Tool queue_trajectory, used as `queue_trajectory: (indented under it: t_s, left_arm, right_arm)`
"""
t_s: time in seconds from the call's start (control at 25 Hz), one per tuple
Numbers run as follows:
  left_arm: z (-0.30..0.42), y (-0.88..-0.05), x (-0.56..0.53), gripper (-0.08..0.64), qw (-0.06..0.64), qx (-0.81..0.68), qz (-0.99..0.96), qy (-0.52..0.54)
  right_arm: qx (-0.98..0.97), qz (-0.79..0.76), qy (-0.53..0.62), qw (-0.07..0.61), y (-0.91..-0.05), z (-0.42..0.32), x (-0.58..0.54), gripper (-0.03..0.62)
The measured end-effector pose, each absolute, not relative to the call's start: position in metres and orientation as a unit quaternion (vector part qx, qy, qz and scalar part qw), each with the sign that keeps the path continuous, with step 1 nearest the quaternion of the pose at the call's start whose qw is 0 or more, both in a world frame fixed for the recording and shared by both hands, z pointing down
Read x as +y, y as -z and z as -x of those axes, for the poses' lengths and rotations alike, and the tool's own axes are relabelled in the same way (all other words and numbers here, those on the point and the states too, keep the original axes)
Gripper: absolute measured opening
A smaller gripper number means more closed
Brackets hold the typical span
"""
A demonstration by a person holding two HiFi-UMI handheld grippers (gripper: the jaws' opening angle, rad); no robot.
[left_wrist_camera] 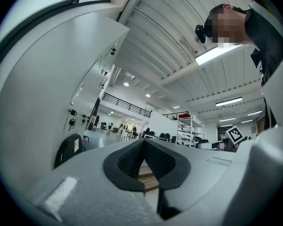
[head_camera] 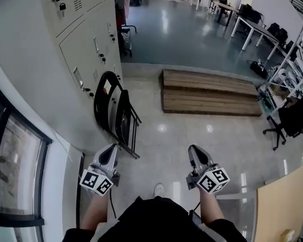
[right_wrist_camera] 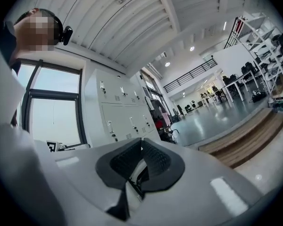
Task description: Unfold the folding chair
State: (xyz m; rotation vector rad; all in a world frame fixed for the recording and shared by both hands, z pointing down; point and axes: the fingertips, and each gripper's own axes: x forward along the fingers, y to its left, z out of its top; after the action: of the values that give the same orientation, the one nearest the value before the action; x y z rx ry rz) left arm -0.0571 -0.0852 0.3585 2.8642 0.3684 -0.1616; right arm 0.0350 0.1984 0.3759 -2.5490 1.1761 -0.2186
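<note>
Chair (head_camera: 116, 112): folded, leaning upright on lockers (head_camera: 76, 44), ahead-left of us.
Nearer: left gripper (head_camera: 110, 153); right gripper (head_camera: 197, 154) sitting farther off.
Jaws: we are keeping both closed, empty.

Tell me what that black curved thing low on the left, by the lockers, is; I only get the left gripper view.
Observer: The head view shows it whole: the folding chair, folded flat and leaning against the lockers.
Operator: Is the right gripper on it?
Observer: No. The right gripper is held out in front of the person, away from the chair and level with the left gripper.
Operator: Its jaws?
Observer: The right gripper view shows them together, with nothing held.
</note>
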Motion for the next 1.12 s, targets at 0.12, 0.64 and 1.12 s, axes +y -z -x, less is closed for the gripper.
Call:
queue_trajectory:
  t_s: [0.12, 0.64, 1.12]
  left_arm:
    - [0.025, -0.358, -0.084, 0.002, 0.142, 0.119, -0.981, 0.059]
    - [-0.074, -0.359, -0.085, 0.003, 0.112, 0.068, -0.990, 0.053]
    - [-0.146, -0.380, -0.156, 0.005, 0.116, 0.054, -0.990, 0.065]
  right_arm:
    - [0.412, 0.892, 0.082, 0.166, -0.375, -0.075, 0.210, 0.020]
    - [0.452, 0.873, 0.108, 0.148, -0.395, -0.197, 0.226, 0.005]
    - [0.474, 0.866, 0.103, 0.126, -0.401, -0.258, 0.087, 0.005]
